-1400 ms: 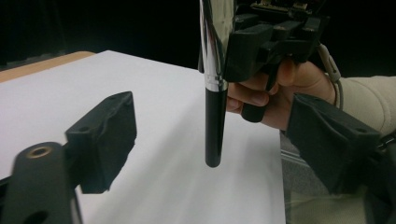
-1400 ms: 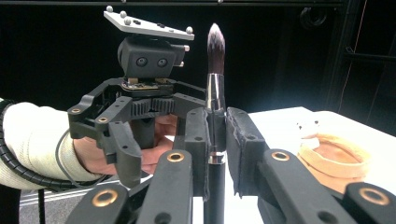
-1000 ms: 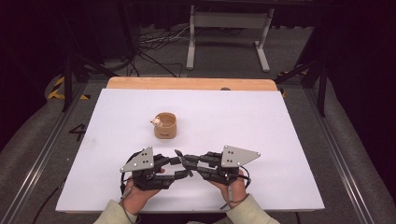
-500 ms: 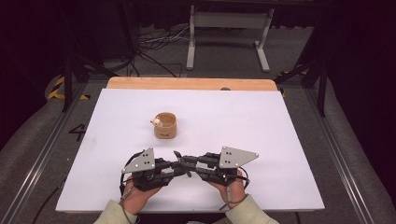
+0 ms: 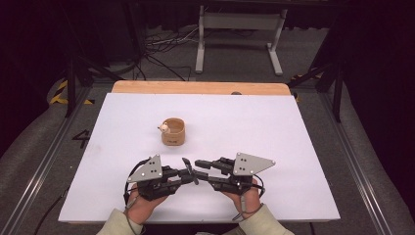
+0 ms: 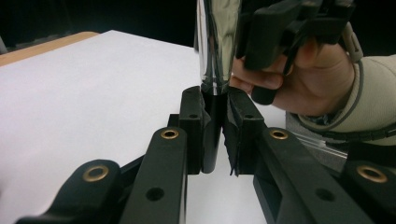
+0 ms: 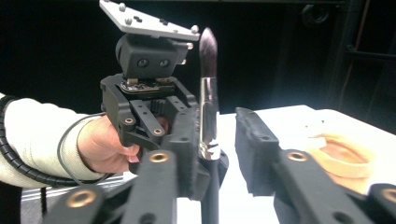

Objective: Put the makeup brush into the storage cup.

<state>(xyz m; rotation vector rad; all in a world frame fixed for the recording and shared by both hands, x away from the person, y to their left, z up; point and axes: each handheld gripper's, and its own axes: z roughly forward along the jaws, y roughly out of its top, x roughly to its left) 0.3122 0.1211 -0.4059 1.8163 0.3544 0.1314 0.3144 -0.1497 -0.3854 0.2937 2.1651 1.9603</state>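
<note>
Two grippers above white table [image 5: 293, 147]: left gripper [image 5: 188, 175] jaws clamp brush [image 7: 208, 93]; right gripper [image 5: 201, 171] jaws parting.

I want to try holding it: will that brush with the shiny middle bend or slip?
The brush probably stays stiff: its shiny metal sleeve and black handle stand straight in the left claw. The mirror-like metal may be slippery. Its dark tuft looks soft, so likely floppy and easily squashed.

Black two-jaw grippers, brass pivot pins, grey three-cornered plates, coiled black cables, cream sleeves
</note>
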